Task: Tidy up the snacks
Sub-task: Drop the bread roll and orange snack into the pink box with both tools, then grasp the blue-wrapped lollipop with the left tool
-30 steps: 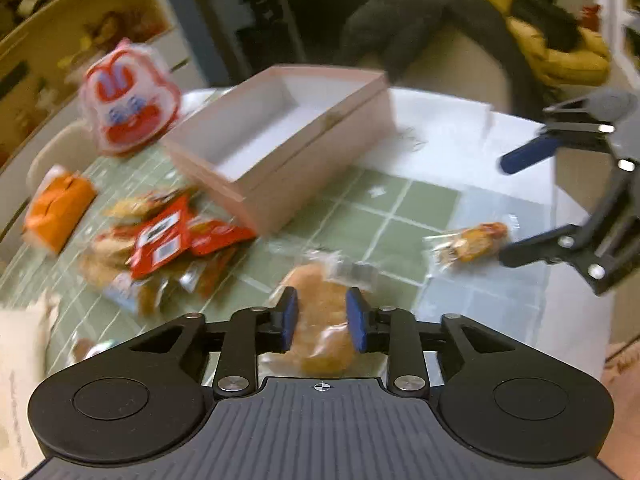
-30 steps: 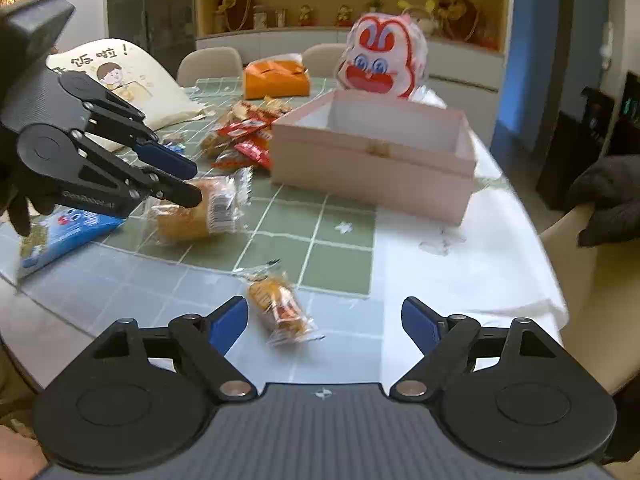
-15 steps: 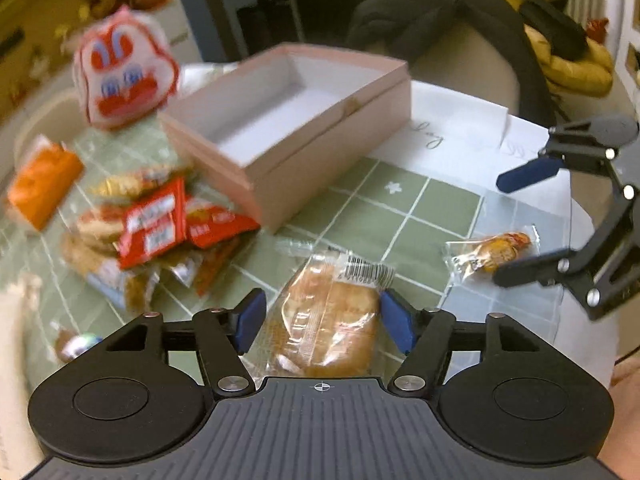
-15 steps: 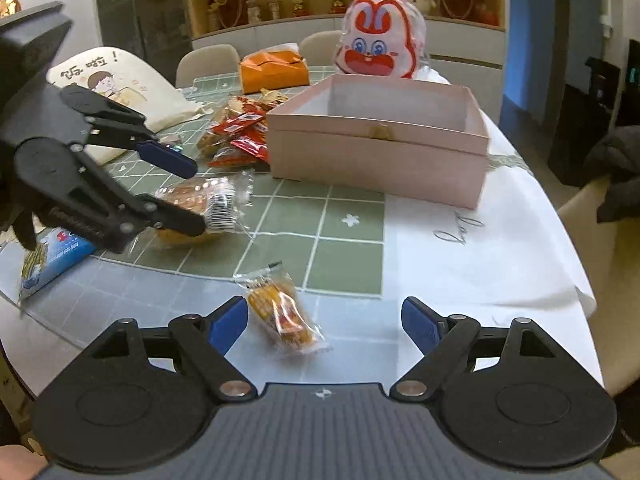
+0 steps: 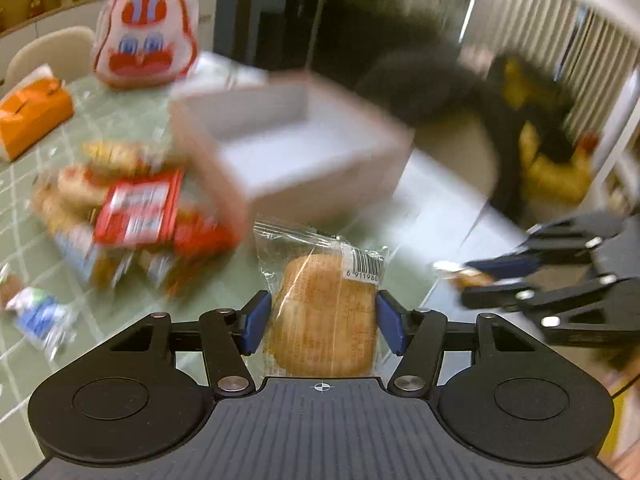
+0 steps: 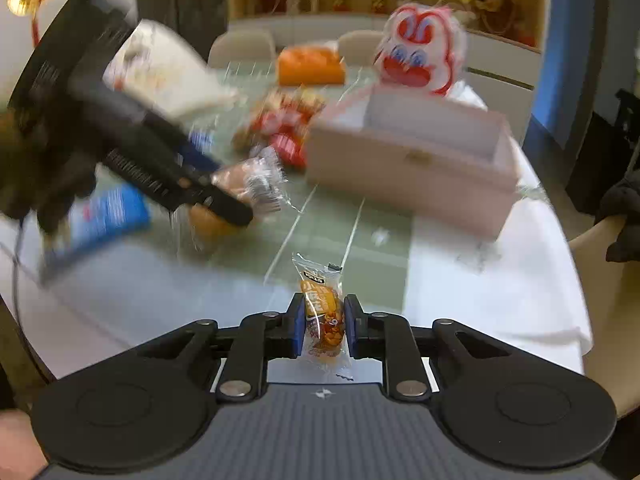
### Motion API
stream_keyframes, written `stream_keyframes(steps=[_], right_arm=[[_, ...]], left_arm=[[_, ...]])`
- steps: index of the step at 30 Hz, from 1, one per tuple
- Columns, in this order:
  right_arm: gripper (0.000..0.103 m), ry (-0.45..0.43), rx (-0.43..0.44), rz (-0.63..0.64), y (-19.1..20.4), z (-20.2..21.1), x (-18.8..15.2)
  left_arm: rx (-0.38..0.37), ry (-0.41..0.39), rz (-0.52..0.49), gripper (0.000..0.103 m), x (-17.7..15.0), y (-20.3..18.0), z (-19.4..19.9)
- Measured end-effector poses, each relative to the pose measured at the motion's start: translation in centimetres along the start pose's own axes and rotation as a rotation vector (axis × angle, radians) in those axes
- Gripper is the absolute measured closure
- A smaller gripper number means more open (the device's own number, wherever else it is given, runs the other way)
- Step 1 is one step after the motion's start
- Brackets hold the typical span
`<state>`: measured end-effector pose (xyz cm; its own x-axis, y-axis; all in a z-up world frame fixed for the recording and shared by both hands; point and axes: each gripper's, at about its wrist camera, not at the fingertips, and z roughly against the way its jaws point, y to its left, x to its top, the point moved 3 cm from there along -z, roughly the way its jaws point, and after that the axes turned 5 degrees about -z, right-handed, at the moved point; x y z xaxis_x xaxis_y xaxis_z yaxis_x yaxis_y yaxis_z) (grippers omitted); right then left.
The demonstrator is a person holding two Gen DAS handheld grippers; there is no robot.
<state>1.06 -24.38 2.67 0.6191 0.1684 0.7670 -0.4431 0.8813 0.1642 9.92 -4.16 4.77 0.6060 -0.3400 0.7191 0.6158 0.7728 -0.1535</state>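
Note:
A bread packet (image 5: 324, 304) sits crosswise between the blue pads of my left gripper (image 5: 323, 320). The jaws are closing on its sides and it hangs off the table, as the right wrist view shows: left gripper (image 6: 228, 188), bread packet (image 6: 244, 182). My right gripper (image 6: 322, 324) is shut on a small orange snack packet (image 6: 320, 304), held upright above the table; in the left wrist view the right gripper (image 5: 468, 282) shows at the right. The open pink box (image 5: 344, 192) (image 6: 400, 184) stands empty ahead of both grippers.
A pile of red and orange snack packets (image 5: 136, 208) (image 6: 284, 128) lies left of the box. Behind it stand a red-and-white rabbit bag (image 5: 146, 32) and an orange pack (image 5: 32, 116). A blue packet (image 6: 108, 212) lies under the left gripper. A chair with a dark coat (image 5: 432, 80) stands past the table.
My left gripper let go of the bread, opened wide, rolled, then closed across its width and rose. My right gripper shut on the small orange packet and lifted it.

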Motion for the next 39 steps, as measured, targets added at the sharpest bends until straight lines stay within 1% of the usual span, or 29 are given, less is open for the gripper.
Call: stream_keyframes(steps=[1,3,5,6,7,8,10,11,12,14,15,16,17,18,19,21,23,25,26,27,29,31,33,34,36,38,39], right_arm=[[0.083,-0.03,0.001,-0.019,-0.7,0.6,1.6],[0.083,-0.091,-0.026,-0.032,-1.8,1.2,5.1],[0.083,-0.137,-0.046,-0.045,-3.0,0.8,8.9],[0.083,-0.162,-0.07,-0.047,-3.7,0.1,10.9],[0.081,-0.181,-0.094,-0.045,-4.4,-0.7,12.6],[0.076,-0.183,-0.114,-0.038,-5.1,-1.7,13.7],[0.039,-0.177,-0.189,-0.072,-6.9,-3.8,15.1],[0.037,-0.184,-0.213,-0.102,-7.5,-4.2,15.0],[0.037,-0.177,-0.213,-0.128,-8.1,-4.6,14.6],[0.037,-0.132,-0.171,-0.159,-8.9,-5.2,12.9],[0.037,-0.112,-0.175,-0.163,-9.1,-5.3,12.0],[0.037,-0.095,-0.192,-0.158,-9.3,-5.5,10.9],[0.037,-0.086,-0.205,-0.153,-9.3,-5.6,9.9],[0.037,-0.076,-0.214,-0.152,-9.3,-5.7,9.1],[0.037,-0.068,-0.216,-0.153,-9.1,-5.7,8.5],[0.037,-0.053,-0.202,-0.152,-8.3,-5.7,7.4],[0.037,-0.051,-0.184,-0.132,-6.6,-5.3,6.4],[0.035,-0.048,-0.168,-0.102,-5.0,-5.2,6.0],[0.033,-0.042,-0.158,-0.089,-3.8,-5.3,5.9],[0.031,-0.036,-0.141,-0.08,-2.7,-5.5,5.9],[0.029,-0.019,-0.083,-0.055,0.2,-6.3,5.9],[0.029,-0.001,-0.036,-0.018,3.3,-7.0,5.4],[0.029,0.013,-0.008,0.009,5.7,-7.7,4.9],[0.029,0.027,0.011,0.022,7.0,-8.0,4.6],[0.029,0.062,0.047,0.051,9.7,-8.5,3.9],[0.029,0.079,0.071,0.088,12.1,-8.5,3.4],[0.029,0.08,0.079,0.108,13.3,-8.4,3.2]], left_arm=[[-0.018,-0.05,0.02,0.04,1.6,0.1,0.6],[-0.029,-0.131,0.042,0.04,4.9,0.5,1.1],[-0.028,-0.186,0.067,0.04,8.6,1.4,0.6],[-0.032,-0.209,0.1,0.039,10.3,2.2,-0.1],[-0.037,-0.225,0.143,0.039,11.8,3.2,-1.0],[-0.044,-0.22,0.196,0.039,12.8,4.3,-2.3],[-0.027,-0.159,0.294,0.042,13.5,6.4,-5.7],[-0.009,-0.139,0.305,0.042,13.4,6.9,-7.0],[-0.003,-0.125,0.304,0.042,13.0,7.2,-8.0],[-0.048,-0.127,0.344,0.042,11.9,7.9,-8.5],[-0.073,-0.136,0.376,0.042,11.3,8.4,-8.2],[-0.078,-0.147,0.398,0.042,10.7,8.9,-7.5],[-0.062,-0.159,0.404,0.042,10.0,9.4,-6.6],[-0.029,-0.173,0.401,0.042,9.2,10.0,-5.4],[0.015,-0.189,0.4,0.042,8.3,10.7,-4.0],[0.128,-0.228,0.415,0.042,6.1,12.3,-1.0],[0.251,-0.255,0.45,0.042,3.4,14.0,2.0],[0.372,-0.244,0.515,0.042,0.4,16.0,4.6],[0.41,-0.225,0.543,0.042,-0.7,16.9,5.3],[0.431,-0.207,0.564,0.042,-1.8,17.6,5.8],[0.457,-0.162,0.603,0.042,-3.8,18.9,6.0],[0.468,-0.131,0.636,0.042,-5.1,19.9,5.5],[0.439,-0.136,0.686,0.042,-5.6,21.0,4.6],[0.435,-0.132,0.693,0.042,-5.7,21.4,4.2],[0.459,-0.1,0.677,0.042,-5.4,21.9,2.5],[0.498,-0.079,0.601,0.042,-4.2,21.7,1.1],[0.517,-0.065,0.565,0.041,-4.3,21.4,0.8]])
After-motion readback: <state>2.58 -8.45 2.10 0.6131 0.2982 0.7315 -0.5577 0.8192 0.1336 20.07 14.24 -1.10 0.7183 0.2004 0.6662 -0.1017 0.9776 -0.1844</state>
